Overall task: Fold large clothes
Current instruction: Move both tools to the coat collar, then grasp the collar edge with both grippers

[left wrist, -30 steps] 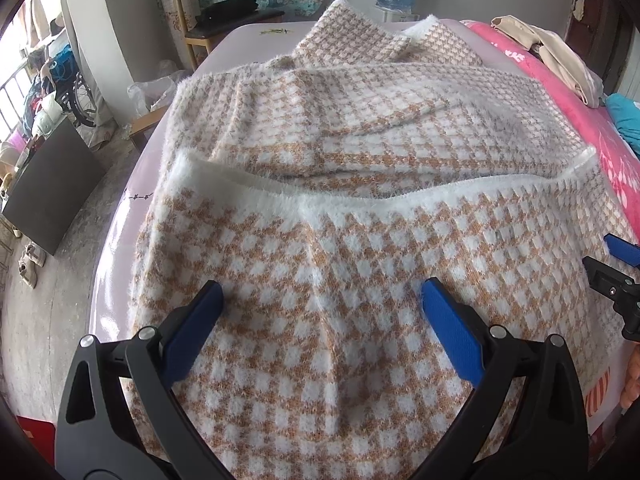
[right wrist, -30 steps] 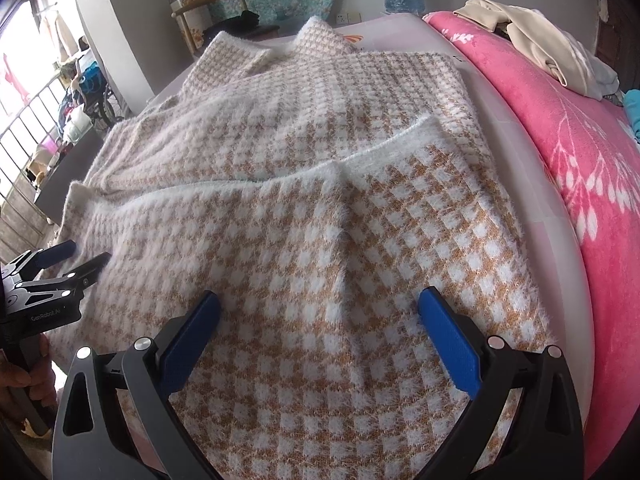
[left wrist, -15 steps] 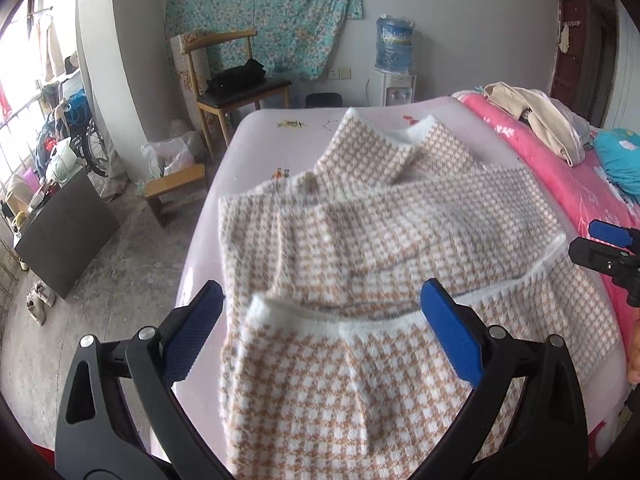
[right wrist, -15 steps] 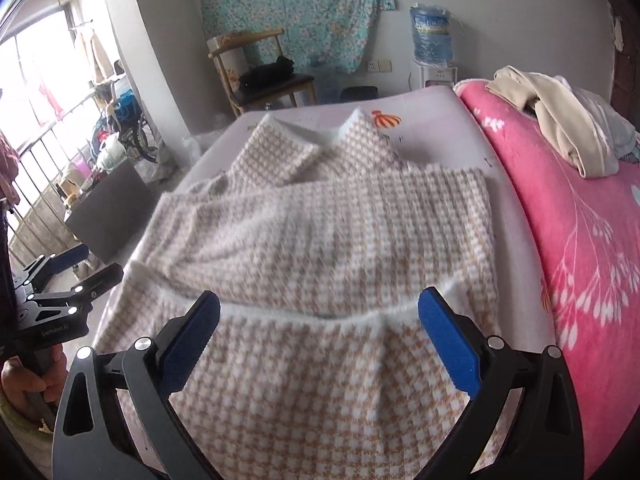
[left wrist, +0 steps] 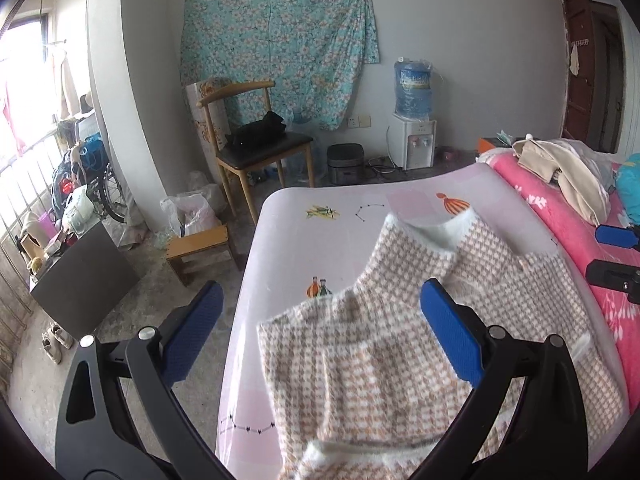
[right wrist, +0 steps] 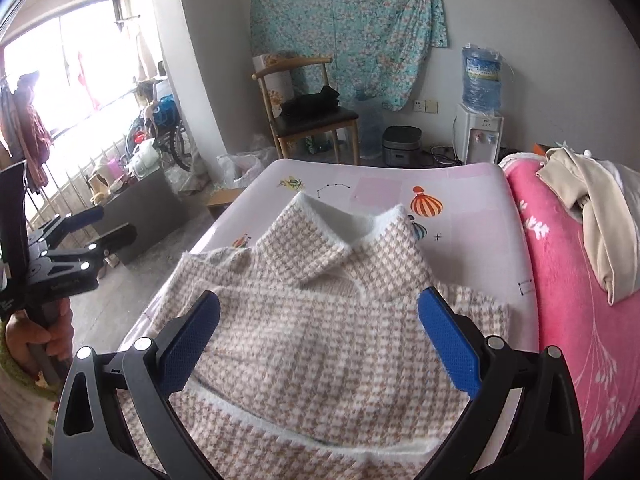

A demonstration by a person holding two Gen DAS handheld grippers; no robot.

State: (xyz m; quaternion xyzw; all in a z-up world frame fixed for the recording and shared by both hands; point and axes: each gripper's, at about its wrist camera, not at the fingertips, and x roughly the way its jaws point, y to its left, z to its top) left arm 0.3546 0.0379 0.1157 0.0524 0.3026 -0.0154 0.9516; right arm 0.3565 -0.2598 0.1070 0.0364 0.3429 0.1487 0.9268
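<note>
Both tools (left wrist: 324,326) (right wrist: 322,332) wide open — holding nothing

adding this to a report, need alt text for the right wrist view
An open right gripper hovers over a folded houndstooth garment on a pale bed sheet. The left gripper is at the left edge, a pink blanket on the right.

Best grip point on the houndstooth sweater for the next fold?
Probably the near folded edge with the white fuzzy trim of the houndstooth sweater, approached low from the near side. It is a thick doubled ridge running crosswise; both the left gripper and the right gripper are open above it.
</note>
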